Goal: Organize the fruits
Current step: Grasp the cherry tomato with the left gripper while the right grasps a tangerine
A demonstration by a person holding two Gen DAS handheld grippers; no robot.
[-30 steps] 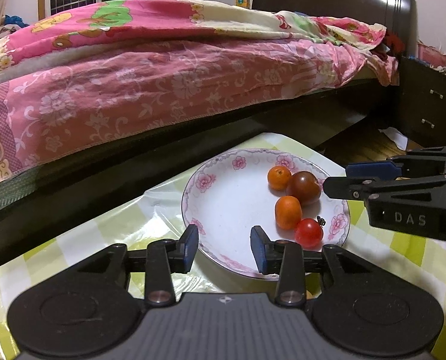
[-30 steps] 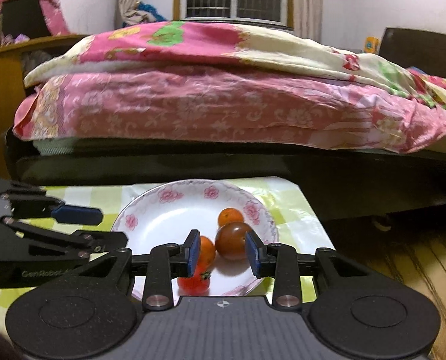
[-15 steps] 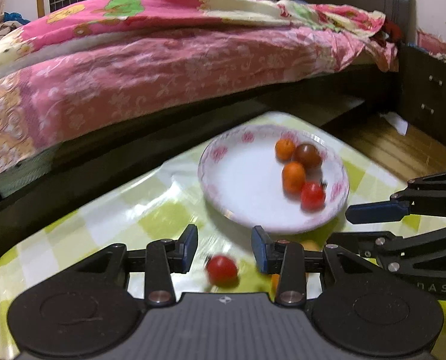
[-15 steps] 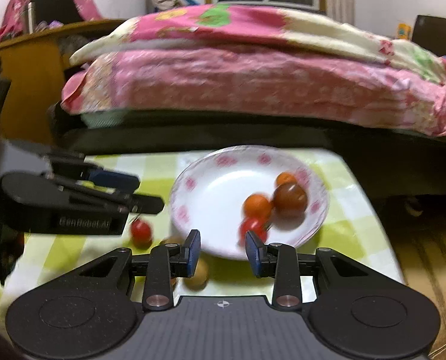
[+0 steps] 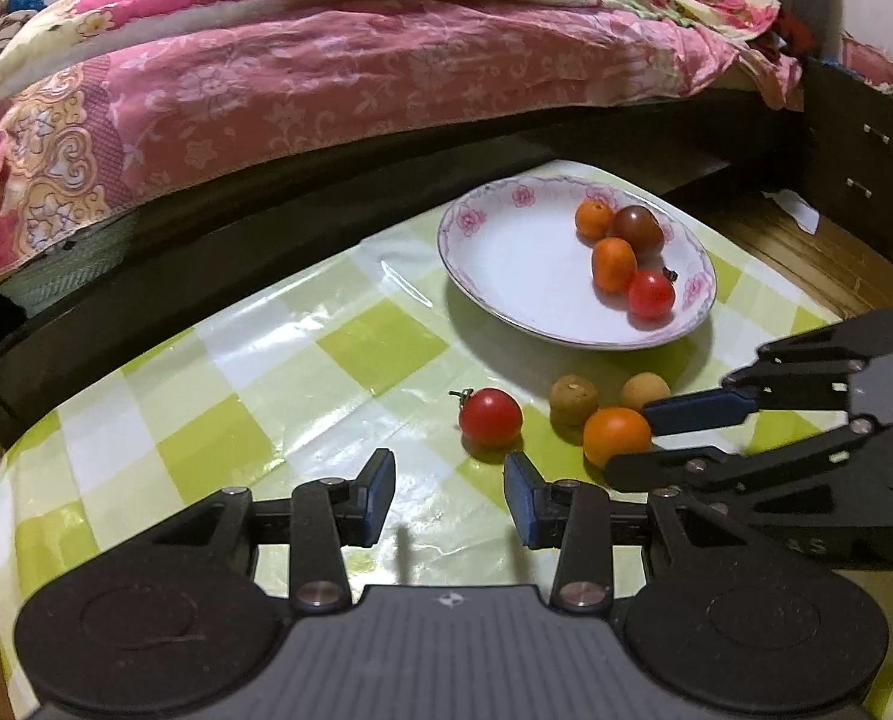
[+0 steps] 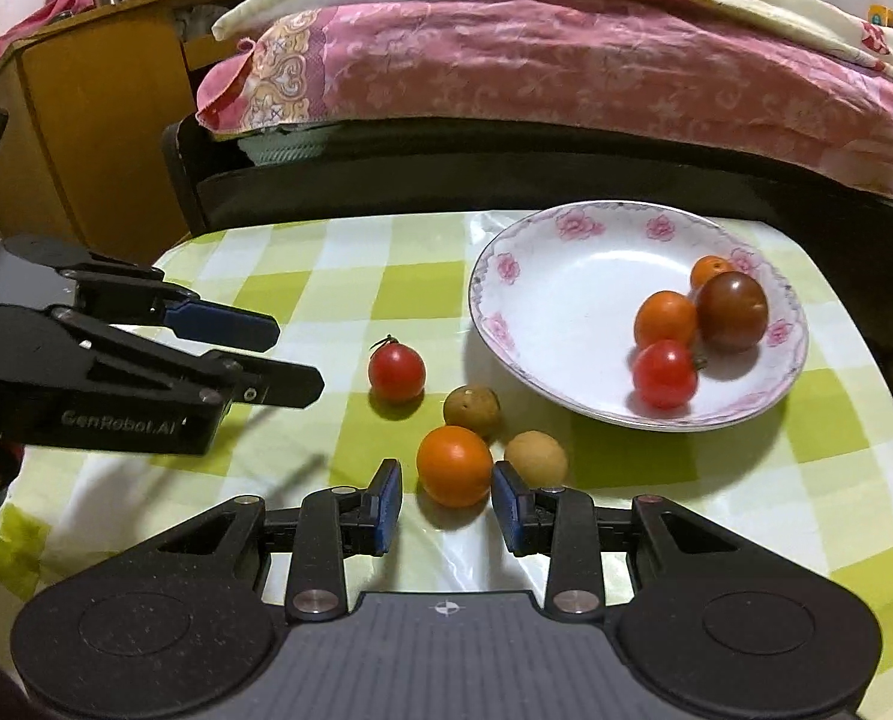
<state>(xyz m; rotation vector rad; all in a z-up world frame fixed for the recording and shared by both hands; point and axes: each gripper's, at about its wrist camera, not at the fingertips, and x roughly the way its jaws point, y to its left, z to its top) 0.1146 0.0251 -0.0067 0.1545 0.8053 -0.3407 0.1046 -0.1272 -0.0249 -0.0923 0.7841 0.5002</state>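
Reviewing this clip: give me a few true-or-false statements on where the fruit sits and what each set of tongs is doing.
1. The plate holds four fruits. True.
2. The right tongs are clamped on a red tomato. False: they are open, with the orange tomato just ahead between their tips.
3. Four fruits lie loose on the tablecloth. True.
4. The left tongs carry a fruit. False: they are open and empty, with the red tomato on the cloth ahead of them.
5. The dark tomato lies on the cloth. False: it is on the plate.
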